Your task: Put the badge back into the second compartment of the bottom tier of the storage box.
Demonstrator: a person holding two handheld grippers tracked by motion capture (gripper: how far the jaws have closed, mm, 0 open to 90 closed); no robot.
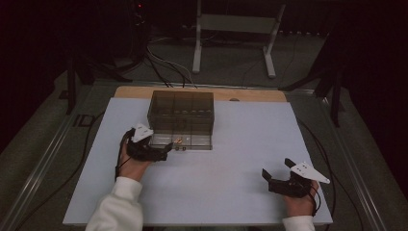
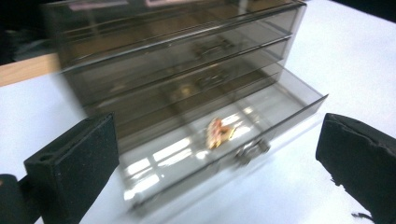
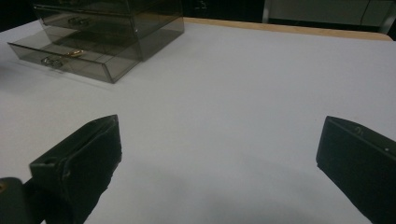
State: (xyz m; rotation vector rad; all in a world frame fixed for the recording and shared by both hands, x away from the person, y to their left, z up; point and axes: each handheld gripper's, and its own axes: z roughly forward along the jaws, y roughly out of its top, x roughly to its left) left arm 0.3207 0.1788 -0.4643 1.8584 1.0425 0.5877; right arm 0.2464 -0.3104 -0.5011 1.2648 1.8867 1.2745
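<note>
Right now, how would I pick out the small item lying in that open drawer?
Find the smoky transparent drawer chest at the far middle of the white table. Its bottom drawer is pulled out toward the left gripper. Inside, just behind the metal handle, lies a small gold-and-reddish trinket, the drawer's sole bright thing.

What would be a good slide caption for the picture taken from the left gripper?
Open left gripper facing a smoky clear drawer box, its bottom drawer pulled out with a small orange-gold item inside.
</note>
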